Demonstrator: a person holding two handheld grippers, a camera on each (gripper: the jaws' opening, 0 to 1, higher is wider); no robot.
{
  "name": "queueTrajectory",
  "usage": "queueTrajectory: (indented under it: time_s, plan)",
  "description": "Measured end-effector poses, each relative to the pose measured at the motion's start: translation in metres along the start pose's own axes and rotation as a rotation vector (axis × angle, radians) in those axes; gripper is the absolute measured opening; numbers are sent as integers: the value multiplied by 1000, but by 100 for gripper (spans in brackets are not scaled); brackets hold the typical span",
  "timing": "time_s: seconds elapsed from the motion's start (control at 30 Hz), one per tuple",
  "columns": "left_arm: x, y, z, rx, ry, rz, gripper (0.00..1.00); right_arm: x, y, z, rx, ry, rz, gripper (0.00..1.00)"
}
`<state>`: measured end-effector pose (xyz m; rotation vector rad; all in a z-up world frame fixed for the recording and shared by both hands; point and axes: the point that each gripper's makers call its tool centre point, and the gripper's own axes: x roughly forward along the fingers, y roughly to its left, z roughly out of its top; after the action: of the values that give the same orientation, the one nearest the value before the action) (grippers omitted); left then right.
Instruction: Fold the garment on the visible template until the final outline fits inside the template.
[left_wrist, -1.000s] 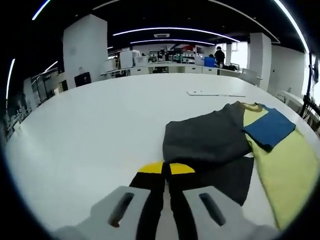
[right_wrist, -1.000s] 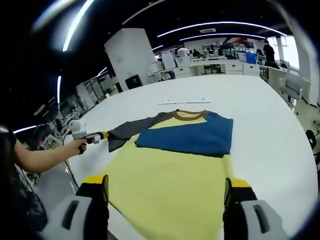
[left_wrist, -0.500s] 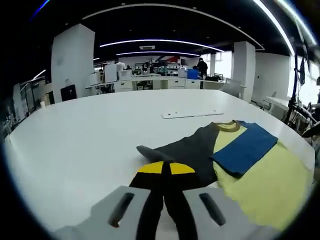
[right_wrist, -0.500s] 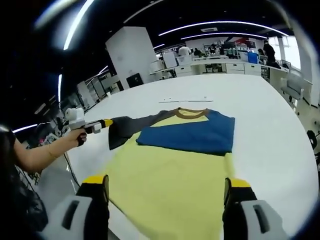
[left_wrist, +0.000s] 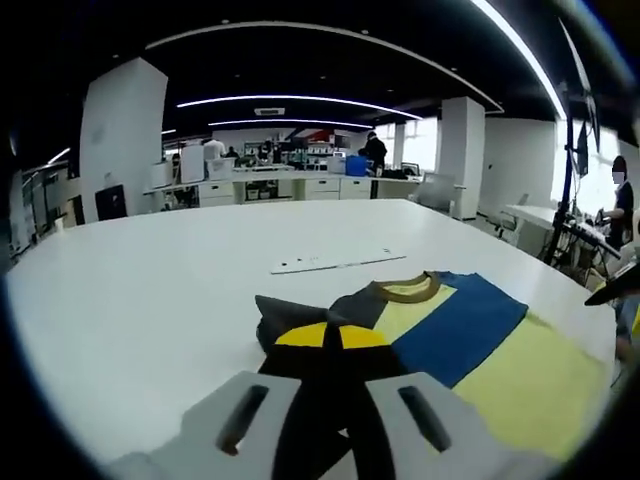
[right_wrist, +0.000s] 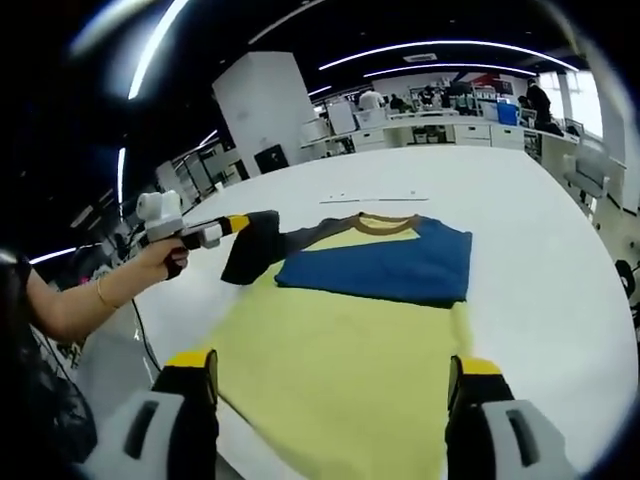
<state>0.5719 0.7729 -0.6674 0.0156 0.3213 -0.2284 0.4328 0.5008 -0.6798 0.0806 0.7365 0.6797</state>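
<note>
- Worktop (right_wrist: 540, 200): broad, white; open-plan office behind, ceiling strip lights.
- Garment (right_wrist: 350, 340): yellow, blue sleeve folded across, lying on worktop.
- Left hand-held gripper (left_wrist: 324, 338): clamped on grey sleeve (left_wrist: 290, 312).
- Right hand-held gripper (right_wrist: 335, 375): jaws wide, holding nothing.

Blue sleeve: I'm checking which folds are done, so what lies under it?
The blue sleeve lies folded across the yellow shirt body, just below the brown collar. How much yellow chest it covers is hidden, as is any template.
</note>
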Motion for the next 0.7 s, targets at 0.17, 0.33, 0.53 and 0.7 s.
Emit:
queueTrajectory:
  time_s: [0.17, 0.33, 0.53, 0.7]
  plan:
    - [12, -26, 0, 21, 3, -49, 0, -2, -4, -4, 12, 3, -9, 96]
    - [19, -44, 2, 42, -1, -89, 0, -5, -7, -8, 24, 6, -21, 96]
    - [27, -64, -5, 117, 25, -137, 0, -6, -10, -10, 46, 2, -30, 96]
    - [28, -85, -10, 181, 27, -207, 0, -6, -10, -11, 53, 0, -29, 96]
